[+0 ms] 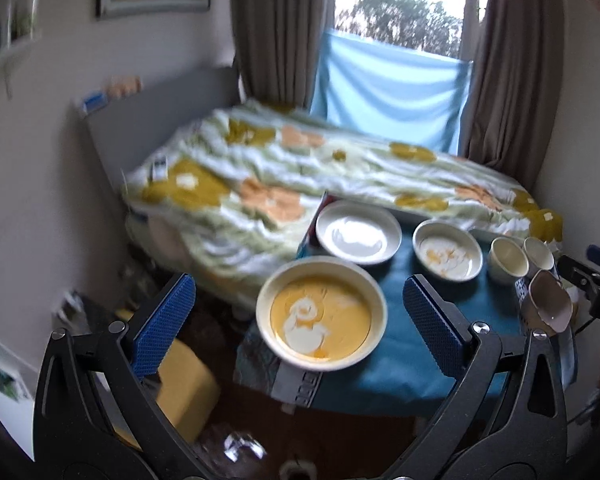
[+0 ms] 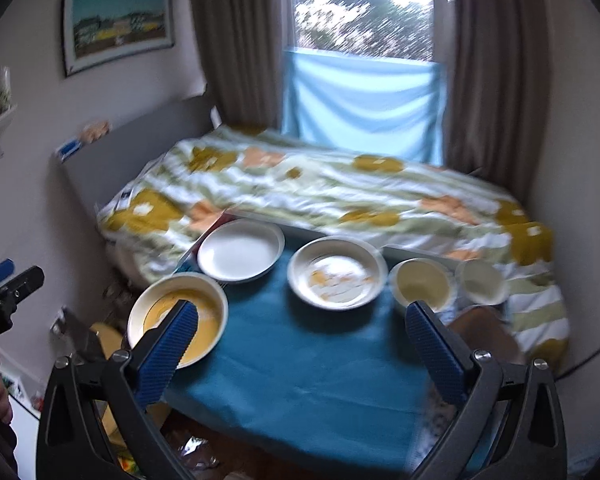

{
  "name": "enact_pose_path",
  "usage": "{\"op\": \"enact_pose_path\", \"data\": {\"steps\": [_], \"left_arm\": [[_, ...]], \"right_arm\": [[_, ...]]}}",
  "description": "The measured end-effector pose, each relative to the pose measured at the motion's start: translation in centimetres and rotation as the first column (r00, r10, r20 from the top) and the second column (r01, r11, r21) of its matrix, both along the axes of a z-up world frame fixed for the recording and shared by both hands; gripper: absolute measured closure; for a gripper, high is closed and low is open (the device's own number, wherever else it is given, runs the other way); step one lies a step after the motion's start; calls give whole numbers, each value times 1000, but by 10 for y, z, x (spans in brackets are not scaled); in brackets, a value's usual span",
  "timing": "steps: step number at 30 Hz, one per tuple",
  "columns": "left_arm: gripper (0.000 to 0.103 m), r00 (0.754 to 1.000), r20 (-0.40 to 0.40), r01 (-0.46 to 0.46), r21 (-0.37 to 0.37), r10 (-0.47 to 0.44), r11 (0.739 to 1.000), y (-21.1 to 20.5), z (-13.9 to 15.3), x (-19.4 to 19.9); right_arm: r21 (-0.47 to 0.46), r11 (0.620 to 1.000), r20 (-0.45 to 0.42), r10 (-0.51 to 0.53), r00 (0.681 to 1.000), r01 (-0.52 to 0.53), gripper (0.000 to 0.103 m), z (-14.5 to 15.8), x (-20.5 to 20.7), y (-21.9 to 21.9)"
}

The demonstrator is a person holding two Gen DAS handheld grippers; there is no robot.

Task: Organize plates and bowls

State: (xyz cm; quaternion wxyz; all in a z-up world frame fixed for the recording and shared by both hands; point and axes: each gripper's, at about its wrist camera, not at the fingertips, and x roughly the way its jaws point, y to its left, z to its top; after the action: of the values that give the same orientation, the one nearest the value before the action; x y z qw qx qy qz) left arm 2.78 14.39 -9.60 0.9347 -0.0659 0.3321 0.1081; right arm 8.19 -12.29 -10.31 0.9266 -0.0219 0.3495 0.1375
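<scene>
A small table with a teal cloth [image 2: 300, 364] stands against a bed. On it are a yellow-patterned bowl [image 1: 321, 314] at the near left corner [image 2: 178, 316], a white plate [image 1: 358, 232] behind it [image 2: 240, 250], a plate with yellow marks [image 1: 447, 250] in the middle [image 2: 336, 272], and two cream cups [image 1: 508, 261] at the right [image 2: 420, 282]. My left gripper [image 1: 296, 324] is open, its fingers either side of the yellow bowl, above it. My right gripper [image 2: 302, 344] is open and empty above the cloth.
A third cup [image 1: 548, 306] lies tipped at the table's right edge. The bed with a flowered quilt [image 1: 300, 168] lies behind the table. A yellow block [image 1: 184, 392] sits on the floor to the left. Curtains and a window are behind.
</scene>
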Motion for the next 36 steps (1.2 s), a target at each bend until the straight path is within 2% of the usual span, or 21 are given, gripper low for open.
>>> {"op": "enact_pose_path", "data": {"steps": [5, 9, 11, 15, 17, 20, 23, 26, 28, 30, 33, 36], "left_arm": [[0, 991, -134, 13, -130, -30, 991, 47, -66, 30], [2, 970, -226, 32, -230, -86, 973, 65, -118, 51], [5, 956, -265, 41, -296, -123, 954, 73, -143, 62], [27, 921, -343, 44, -377, -184, 925, 79, -182, 83], [29, 909, -357, 47, -420, -213, 906, 83, -196, 91], [35, 898, -362, 43, -493, -250, 869, 90, -213, 101], [40, 885, -378, 43, -518, -273, 854, 94, -225, 109], [45, 877, -383, 47, -532, -290, 845, 98, -230, 115], [55, 872, -386, 50, -540, -300, 840, 100, -234, 121], [58, 867, -392, 53, -541, -307, 840, 101, -237, 127], [71, 862, -404, 46, -538, -306, 841, 103, -242, 132], [79, 862, -407, 38, -543, -303, 839, 107, -245, 134]], "right_arm": [[23, 997, -123, 78, 989, -76, 0, -47, 40, 36], [80, 988, -245, 149, 958, -134, 0, -95, 70, 65], [91, 985, -299, 168, 939, -147, 1, -118, 84, 78], [124, 980, -393, 195, 899, -158, 15, -155, 106, 97], [127, 979, -430, 199, 881, -159, 21, -169, 115, 105], [118, 980, -463, 195, 865, -158, 28, -182, 124, 115], [120, 982, -485, 187, 854, -147, 32, -192, 131, 119], [121, 982, -498, 185, 847, -143, 40, -200, 137, 123], [123, 982, -506, 189, 842, -146, 47, -204, 140, 125], [136, 980, -513, 196, 835, -147, 52, -209, 145, 126], [163, 975, -518, 215, 828, -151, 58, -213, 151, 127], [196, 968, -520, 239, 820, -158, 73, -219, 155, 130]]}}
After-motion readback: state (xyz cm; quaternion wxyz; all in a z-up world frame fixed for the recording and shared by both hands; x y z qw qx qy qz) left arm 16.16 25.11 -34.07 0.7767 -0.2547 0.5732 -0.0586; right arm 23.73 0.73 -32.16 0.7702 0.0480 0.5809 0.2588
